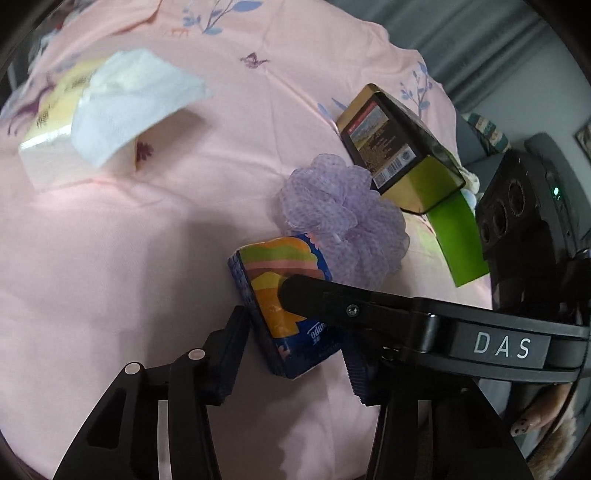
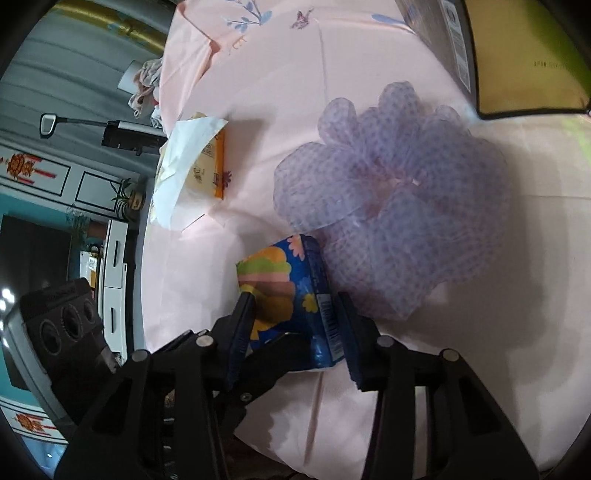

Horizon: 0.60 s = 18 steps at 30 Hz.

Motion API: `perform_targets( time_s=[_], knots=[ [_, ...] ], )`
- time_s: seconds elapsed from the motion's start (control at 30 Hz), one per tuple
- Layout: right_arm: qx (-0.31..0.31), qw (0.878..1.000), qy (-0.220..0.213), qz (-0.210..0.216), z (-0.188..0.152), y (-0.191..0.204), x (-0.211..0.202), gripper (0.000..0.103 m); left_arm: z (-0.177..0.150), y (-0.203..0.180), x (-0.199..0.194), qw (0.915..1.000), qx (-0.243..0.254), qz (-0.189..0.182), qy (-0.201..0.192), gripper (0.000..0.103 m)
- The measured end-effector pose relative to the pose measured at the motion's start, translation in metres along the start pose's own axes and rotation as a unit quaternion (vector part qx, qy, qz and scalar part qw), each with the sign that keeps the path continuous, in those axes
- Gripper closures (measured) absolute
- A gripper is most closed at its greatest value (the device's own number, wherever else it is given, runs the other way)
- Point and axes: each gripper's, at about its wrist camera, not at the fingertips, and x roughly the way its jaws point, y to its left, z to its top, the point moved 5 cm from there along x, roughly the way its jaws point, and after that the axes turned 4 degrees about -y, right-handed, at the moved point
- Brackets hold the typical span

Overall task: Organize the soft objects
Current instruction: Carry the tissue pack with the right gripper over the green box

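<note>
Blue tissue pack [image 2: 291, 295], barcode side perhaps, right wrist view only.

I work over a pale pink bedsheet with small blue twigs and a purple butterfly printed on it [image 1: 147, 240]. Behind its far edge I see grey pleated curtains [image 1: 461, 33]. In the right wrist view the room appears turned on its side: a white panelled cabinet with dark outlines and red-orange ornaments [image 2: 55, 177], a teal wall [image 2: 22, 206], a small green potted plant [image 2: 127, 197] and a white drawer unit [image 2: 116, 258]. The light is soft and even.
</note>
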Motion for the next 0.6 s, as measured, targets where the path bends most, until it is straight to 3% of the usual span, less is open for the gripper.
perform_targets(
  time_s=[0.27, 0.43, 0.6],
  knots=[
    [-0.027, 0.996, -0.081, 0.025, 0.006, 0.018, -0.058, 0.061, 0.016, -0.041, -0.039, 0.9957, 0.058, 0.004, -0.072, 0.054],
    [-0.044, 0.986, -0.161, 0.026, 0.025, 0.024, -0.120, 0.060, 0.045, -0.089, -0.064, 0.9861, 0.107, -0.018, -0.126, 0.054],
    [-0.052, 0.973, -0.226, 0.014, 0.047, 0.016, -0.176, 0.060, 0.075, -0.140, -0.069, 0.9757, 0.149, -0.042, -0.155, 0.054]
  ],
)
